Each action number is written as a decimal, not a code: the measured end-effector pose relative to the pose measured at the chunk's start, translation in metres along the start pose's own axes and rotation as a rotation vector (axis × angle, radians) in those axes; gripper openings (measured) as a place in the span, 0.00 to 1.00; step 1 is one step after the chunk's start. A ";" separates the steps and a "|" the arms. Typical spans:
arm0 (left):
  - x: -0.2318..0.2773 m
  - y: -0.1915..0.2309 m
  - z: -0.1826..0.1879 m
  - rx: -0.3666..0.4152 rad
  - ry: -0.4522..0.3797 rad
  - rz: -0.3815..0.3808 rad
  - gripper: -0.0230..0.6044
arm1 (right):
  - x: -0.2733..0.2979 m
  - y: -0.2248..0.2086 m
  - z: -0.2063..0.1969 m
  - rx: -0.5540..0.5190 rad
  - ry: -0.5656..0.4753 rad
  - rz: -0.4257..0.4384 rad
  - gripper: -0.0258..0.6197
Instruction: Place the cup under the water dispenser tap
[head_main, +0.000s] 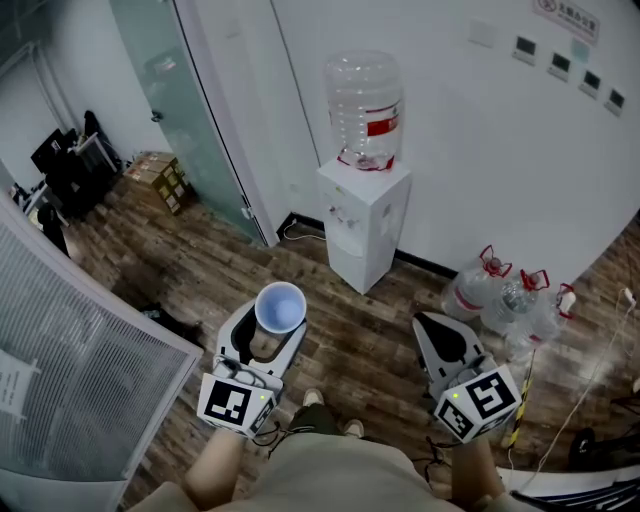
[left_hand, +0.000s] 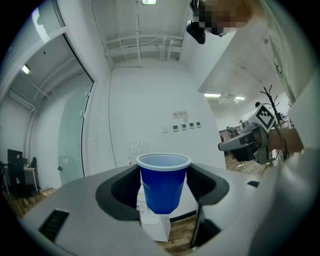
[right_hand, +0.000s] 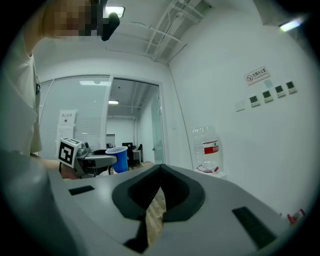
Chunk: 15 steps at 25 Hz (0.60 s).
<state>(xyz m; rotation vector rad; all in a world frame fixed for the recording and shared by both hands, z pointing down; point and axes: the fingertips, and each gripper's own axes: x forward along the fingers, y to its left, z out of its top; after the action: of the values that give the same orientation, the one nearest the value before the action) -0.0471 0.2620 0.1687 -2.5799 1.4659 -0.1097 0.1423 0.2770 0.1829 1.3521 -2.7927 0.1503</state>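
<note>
A blue plastic cup (head_main: 280, 307) stands upright between the jaws of my left gripper (head_main: 278, 320), which is shut on it. In the left gripper view the cup (left_hand: 163, 184) fills the gap of that gripper (left_hand: 164, 187), with the white water dispenser (left_hand: 156, 229) straight behind it. The dispenser (head_main: 362, 215) stands against the far wall with a clear bottle (head_main: 365, 105) on top, some way ahead of both grippers. My right gripper (head_main: 432, 325) is level with the left one, jaws together and holding nothing; in its own view (right_hand: 159, 172) the bottle (right_hand: 208, 150) shows ahead on the right.
Several spare water bottles (head_main: 502, 296) lie on the wood floor right of the dispenser. A glass door (head_main: 190, 110) and cardboard boxes (head_main: 160, 175) are at the left, and a partition with blinds (head_main: 70, 350) is near left. Cables (head_main: 590, 380) trail at the right.
</note>
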 end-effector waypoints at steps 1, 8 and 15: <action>0.002 0.001 0.000 0.001 -0.002 0.002 0.50 | 0.000 -0.002 0.000 0.002 -0.005 -0.002 0.05; 0.015 0.004 -0.001 0.000 -0.029 -0.019 0.50 | 0.015 -0.018 -0.001 0.008 -0.012 -0.016 0.05; 0.048 0.026 -0.015 0.000 -0.023 -0.025 0.50 | 0.047 -0.040 -0.007 0.024 0.018 -0.026 0.05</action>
<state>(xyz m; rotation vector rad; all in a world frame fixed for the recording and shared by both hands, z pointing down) -0.0464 0.2059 0.1779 -2.5917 1.4262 -0.0826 0.1447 0.2165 0.1960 1.3843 -2.7667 0.1945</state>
